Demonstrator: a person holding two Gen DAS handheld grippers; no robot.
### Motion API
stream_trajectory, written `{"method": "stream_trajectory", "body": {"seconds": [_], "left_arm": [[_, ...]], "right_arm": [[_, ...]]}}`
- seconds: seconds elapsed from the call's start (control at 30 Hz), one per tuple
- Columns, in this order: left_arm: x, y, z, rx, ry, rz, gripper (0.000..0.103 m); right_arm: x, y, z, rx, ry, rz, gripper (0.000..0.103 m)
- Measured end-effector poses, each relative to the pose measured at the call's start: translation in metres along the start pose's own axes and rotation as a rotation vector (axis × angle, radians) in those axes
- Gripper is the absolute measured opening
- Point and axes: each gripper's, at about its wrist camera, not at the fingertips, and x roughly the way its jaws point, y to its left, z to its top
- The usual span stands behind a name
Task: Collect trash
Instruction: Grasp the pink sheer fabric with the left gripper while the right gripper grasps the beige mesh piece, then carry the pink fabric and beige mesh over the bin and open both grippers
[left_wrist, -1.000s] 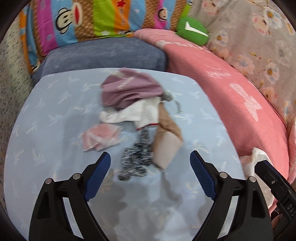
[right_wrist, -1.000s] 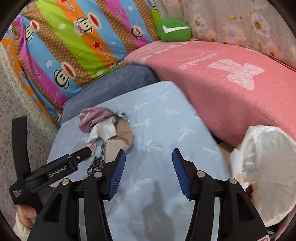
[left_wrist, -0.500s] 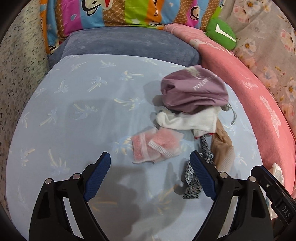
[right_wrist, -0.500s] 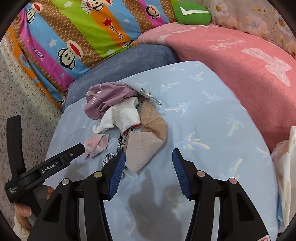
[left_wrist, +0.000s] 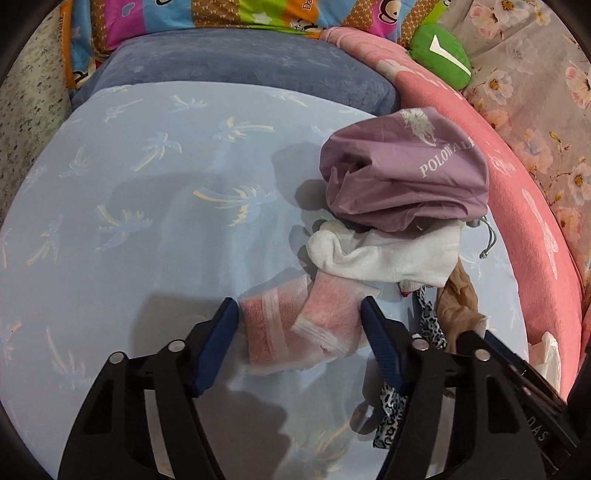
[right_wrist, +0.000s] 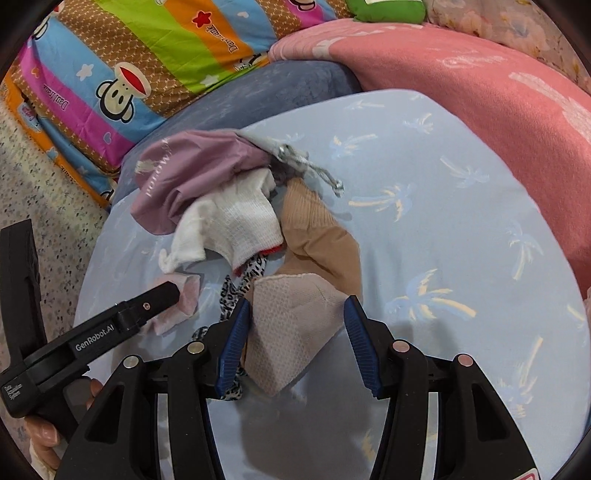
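Observation:
A folded pink sock (left_wrist: 303, 325) lies on the light blue palm-print pillow (left_wrist: 147, 221), between the fingers of my left gripper (left_wrist: 299, 332). Its jaws are closing and the pads stand at the sock's two edges without squeezing it. My right gripper (right_wrist: 297, 328) is open, low over the pillow, with the toe of a beige sock (right_wrist: 291, 332) between its pads. Beyond both lies the pile: a purple printed pouch (left_wrist: 406, 173), a white sock (left_wrist: 388, 254), a tan stocking (right_wrist: 317, 236) and a leopard-print strip (right_wrist: 240, 284). The left gripper's finger (right_wrist: 159, 297) shows beside the pink sock (right_wrist: 188, 295).
A blue-grey cushion (left_wrist: 240, 70) and a striped cartoon-monkey quilt (right_wrist: 129, 62) lie behind the pillow. A pink blanket (right_wrist: 461, 92) rises on the right, with a green cushion (left_wrist: 439, 51) on it. A white bag (left_wrist: 546, 354) peeks in at the right edge. A hand (right_wrist: 44, 432) holds the left gripper.
Both grippers came down and in toward the pile. The left one's jaws narrowed and now flank the pink sock. The right one now has the beige sock's toe between its pads.

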Motion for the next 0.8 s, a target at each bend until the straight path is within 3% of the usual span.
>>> {"method": "stream_trajectory", "body": {"seconds": [0.1,0.17,0.27,0.33,0.53,0.8], "left_arm": [[0.000,0.000,0.000,0.012,0.004,-0.022,0.046],[-0.001,-0.001,-0.001,0.018,0.009,-0.042,0.036],[-0.004,-0.003,-0.003,0.033,0.005,-0.049,0.028],[-0.008,-0.007,-0.003,0.040,0.000,-0.055,0.024],[-0.028,-0.024,-0.003,0.068,-0.035,-0.073,0.019],[-0.061,-0.058,-0.004,0.121,-0.095,-0.118,0.018]], "right_arm": [[0.005,-0.002,-0.003,0.008,-0.004,0.004,0.047],[0.005,0.001,-0.003,-0.006,-0.002,-0.002,0.038],[0.004,0.003,-0.002,-0.004,0.009,0.016,0.025],[0.000,0.005,-0.002,-0.011,0.005,0.015,0.021],[-0.030,0.007,-0.003,-0.016,-0.036,0.032,0.020],[-0.098,0.004,0.002,-0.013,-0.155,0.057,0.020]]}}
